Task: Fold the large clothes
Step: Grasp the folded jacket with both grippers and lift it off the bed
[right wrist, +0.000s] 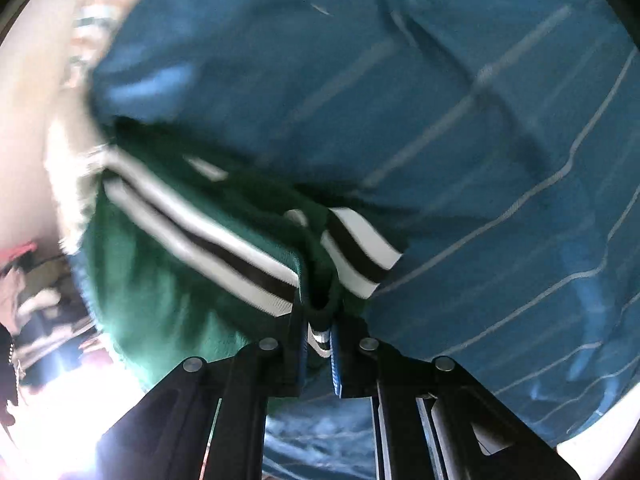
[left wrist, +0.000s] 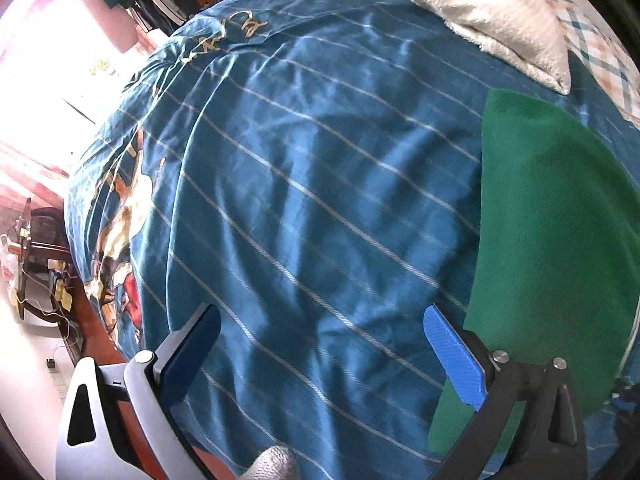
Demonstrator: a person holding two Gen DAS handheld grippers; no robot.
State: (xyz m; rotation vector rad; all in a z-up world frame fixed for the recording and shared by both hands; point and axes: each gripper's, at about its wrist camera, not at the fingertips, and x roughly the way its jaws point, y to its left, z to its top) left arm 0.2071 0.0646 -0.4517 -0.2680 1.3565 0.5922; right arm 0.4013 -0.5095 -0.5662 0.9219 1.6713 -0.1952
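Left gripper [left wrist: 320,336] gapes empty, lower frame; only right view shows right gripper [right wrist: 320,344] pinching green garment's [right wrist: 168,304] striped hem [right wrist: 320,340], apparently.

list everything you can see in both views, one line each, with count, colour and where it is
bedspread: 1, blue with thin pale stripes and a printed picture at its left edge, covers the bed
green garment: 1, green with black and white striped trim, lies on the bedspread at the right; its striped edge is pinched in the right tool
towel: 1, cream, on the bed at the far right
checked sheet: 1, pale check, past the towel
chair: 1, dark, on the floor left of the bed
left tool: 1, blue pads, open above the bedspread, holds nothing
right tool: 1, black, shut on the garment's trim
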